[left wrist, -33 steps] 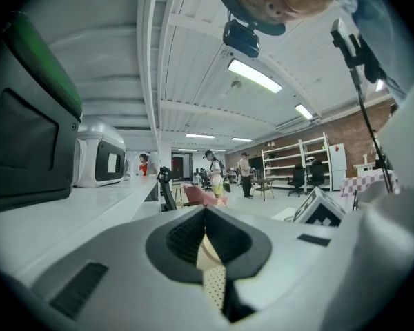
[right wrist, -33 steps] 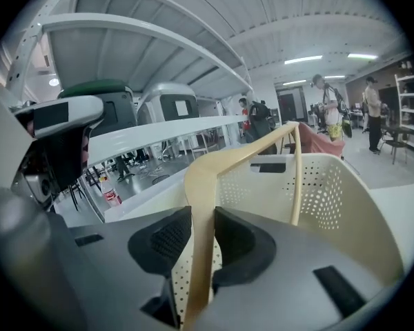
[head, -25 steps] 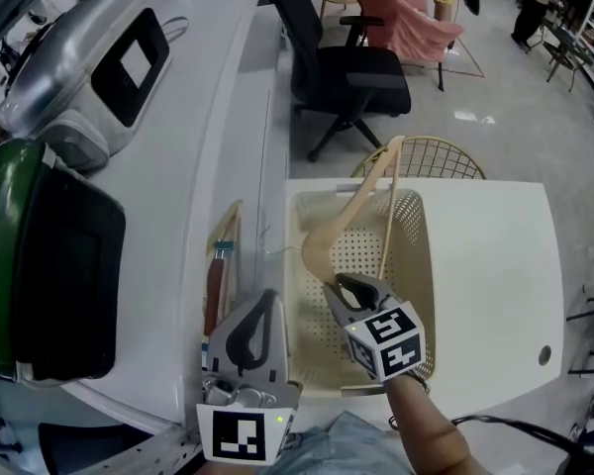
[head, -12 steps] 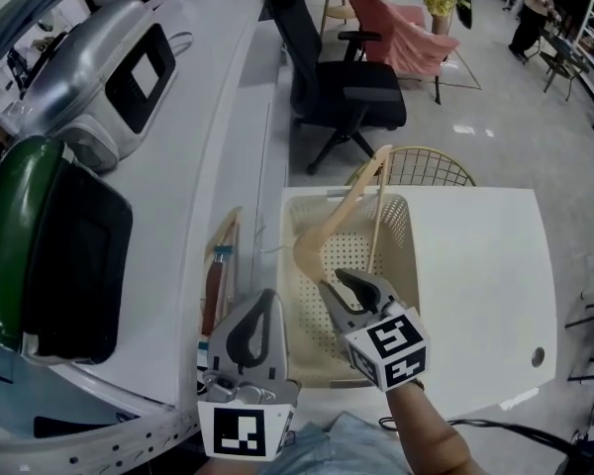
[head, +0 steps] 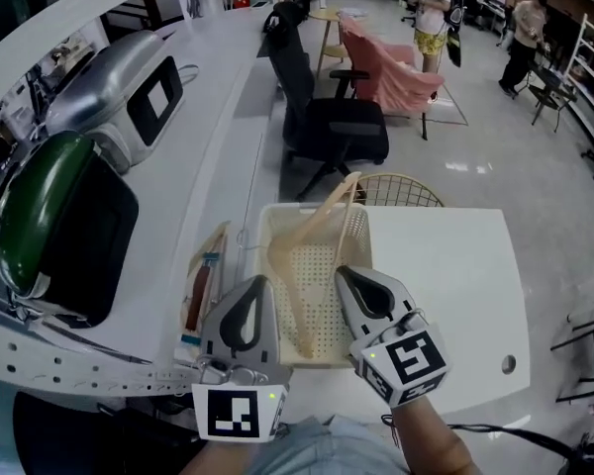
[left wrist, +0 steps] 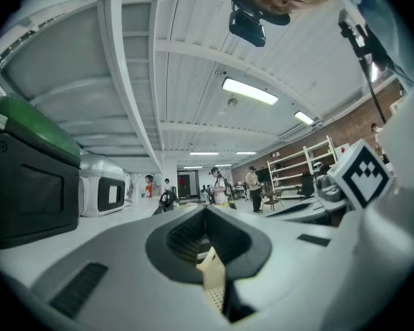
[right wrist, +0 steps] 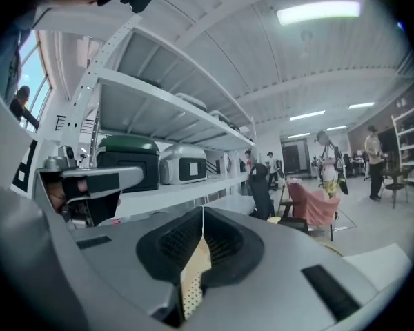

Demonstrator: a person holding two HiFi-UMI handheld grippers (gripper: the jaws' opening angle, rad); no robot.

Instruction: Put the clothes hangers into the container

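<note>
Over the counter's (head: 445, 285) near edge, right tongs (head: 348, 273) have let go and drawn back, closing flat on nothing, left tongs (head: 263, 281) pressed together, empty; clothes hanger (head: 317, 213) now leans inside container (head: 261, 265), tip past its far rim, so one delivered, probable second hanger (head: 200, 285) just left awaits.

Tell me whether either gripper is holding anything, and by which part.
Nothing is held. The left gripper and right gripper are both shut and empty; the wooden hanger rests free in the basket.
</note>
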